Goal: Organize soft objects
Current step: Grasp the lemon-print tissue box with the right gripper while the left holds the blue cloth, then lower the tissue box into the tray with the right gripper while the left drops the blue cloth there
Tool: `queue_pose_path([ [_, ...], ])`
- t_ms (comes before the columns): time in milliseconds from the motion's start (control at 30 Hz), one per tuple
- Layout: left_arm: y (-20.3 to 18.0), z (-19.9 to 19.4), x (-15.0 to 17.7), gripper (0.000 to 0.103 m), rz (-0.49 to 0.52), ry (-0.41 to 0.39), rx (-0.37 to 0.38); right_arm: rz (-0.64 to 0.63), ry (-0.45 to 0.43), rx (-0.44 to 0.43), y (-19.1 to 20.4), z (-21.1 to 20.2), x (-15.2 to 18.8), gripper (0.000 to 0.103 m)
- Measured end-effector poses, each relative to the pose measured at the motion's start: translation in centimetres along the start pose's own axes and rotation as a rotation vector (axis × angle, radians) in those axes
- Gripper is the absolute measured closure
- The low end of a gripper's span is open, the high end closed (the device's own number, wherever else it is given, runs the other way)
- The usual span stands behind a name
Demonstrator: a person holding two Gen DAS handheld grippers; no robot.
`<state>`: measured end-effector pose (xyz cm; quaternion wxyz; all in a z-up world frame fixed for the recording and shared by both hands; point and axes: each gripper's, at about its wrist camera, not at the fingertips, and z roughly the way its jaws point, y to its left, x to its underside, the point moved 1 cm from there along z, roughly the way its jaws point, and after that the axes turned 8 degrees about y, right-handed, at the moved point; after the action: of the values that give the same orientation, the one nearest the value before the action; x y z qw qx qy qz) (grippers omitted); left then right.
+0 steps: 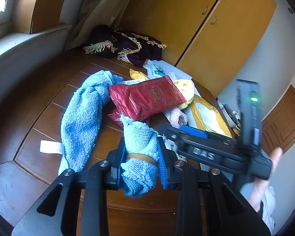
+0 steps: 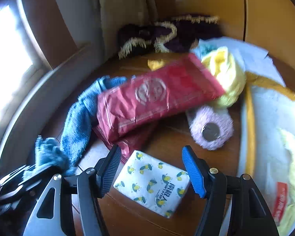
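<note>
Left wrist view: the left tongs [image 1: 141, 163] are clamped on a bunched corner of the blue towel [image 1: 82, 118], the rest of which trails away to the far left across the wooden surface [image 1: 29, 102]. A red foil packet [image 1: 147, 98] is seen lying partly over the towel's far end, with a yellow cloth [image 1: 185, 90] just beyond it and a dark fringed cloth [image 1: 125, 43] at the far edge. The right-hand tool is seen crossing on the right, blurred.

Right wrist view: the right tongs [image 2: 151, 171] are spread wide, empty, hovering over a lemon-print tissue pack [image 2: 153, 182] lying near on the surface. A pink fuzzy roll [image 2: 210, 127] is seen to the far right, beside the yellow cloth. The frame is blurred.

Step judged: towel gathering under way on the left, tissue pack being lined up on the right. Next move likely calls for the towel being drawn free from under the red packet without dragging it, and the right tongs being lowered to straddle the pack before closing.
</note>
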<state>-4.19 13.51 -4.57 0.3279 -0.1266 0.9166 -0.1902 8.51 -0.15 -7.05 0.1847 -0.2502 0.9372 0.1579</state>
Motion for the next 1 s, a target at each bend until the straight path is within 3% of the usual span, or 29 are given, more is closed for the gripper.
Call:
queue_pose_path([
  [267, 1.0, 0.1, 0.1, 0.077, -0.016, 0.007, 0.000, -0.063, 0.010, -0.037, 0.8, -0.9, 3.8, 0.036],
  [533, 1.4, 0.6, 0.0, 0.077, -0.028, 0.019, -0.006, -0.081, 0.005, -0.065, 1.1, -1.3, 4.6, 0.037],
  [800, 1.5, 0.5, 0.1, 0.077, -0.035, 0.021, 0.003, -0.087, 0.010, 0.051, 1.7, -0.8, 5.9, 0.038],
  [867, 1.3, 0.6, 0.1, 0.077, -0.032, 0.024, 0.003, -0.083, 0.002, 0.069, 1.8, -0.9, 6.2, 0.047],
  [1000, 0.7, 0.6, 0.1, 0.077, -0.020, 0.026, -0.002, -0.079, -0.018, 0.064, 2.1, -1.3, 6.5, 0.048],
])
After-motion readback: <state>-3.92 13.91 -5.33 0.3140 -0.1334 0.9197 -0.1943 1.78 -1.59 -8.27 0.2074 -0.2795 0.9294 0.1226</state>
